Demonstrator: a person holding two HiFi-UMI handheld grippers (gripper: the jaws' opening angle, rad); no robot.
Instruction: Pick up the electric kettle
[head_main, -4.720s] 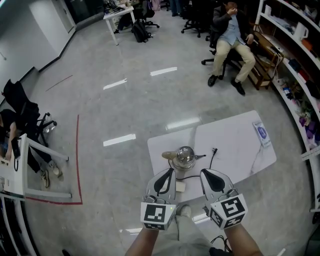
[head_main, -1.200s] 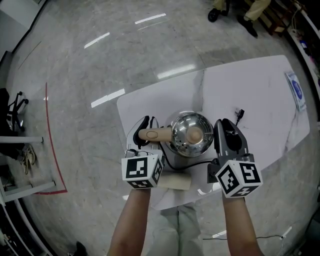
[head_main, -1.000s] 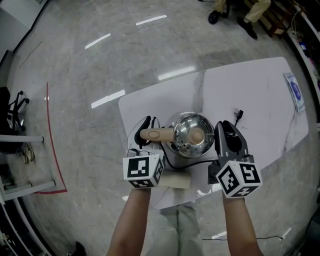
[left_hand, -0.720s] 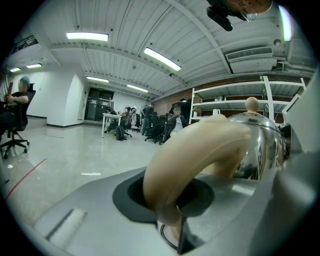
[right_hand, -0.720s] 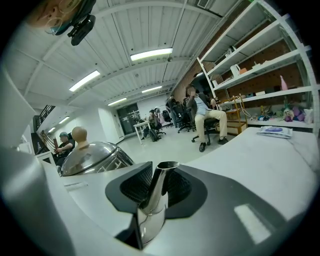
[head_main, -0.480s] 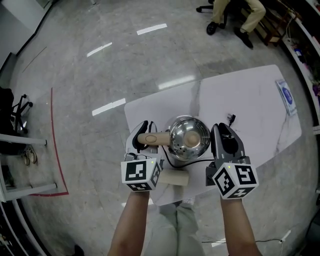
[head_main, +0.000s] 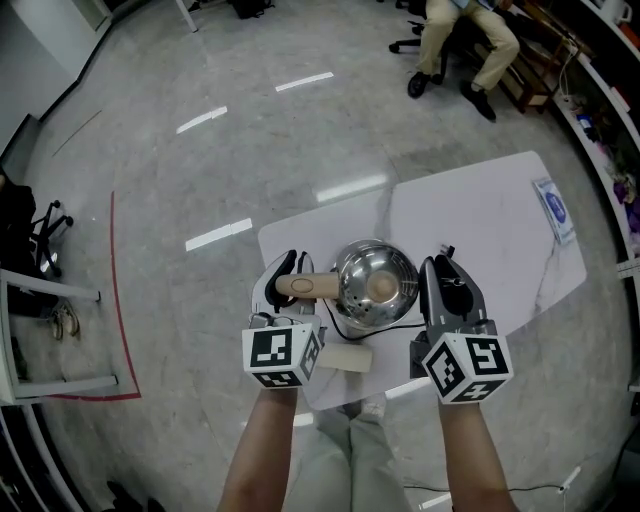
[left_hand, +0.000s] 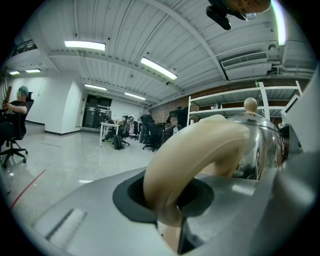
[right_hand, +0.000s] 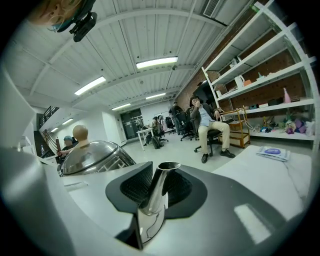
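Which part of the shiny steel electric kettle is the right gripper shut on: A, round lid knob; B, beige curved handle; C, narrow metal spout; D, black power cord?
C: the right gripper has its jaws pinched on the narrow metal spout of the steel kettle, while the left gripper holds the beige curved handle.

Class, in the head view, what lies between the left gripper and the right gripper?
The electric kettle fills that gap in the head view; the left gripper is shut on its handle, the right gripper on its spout.
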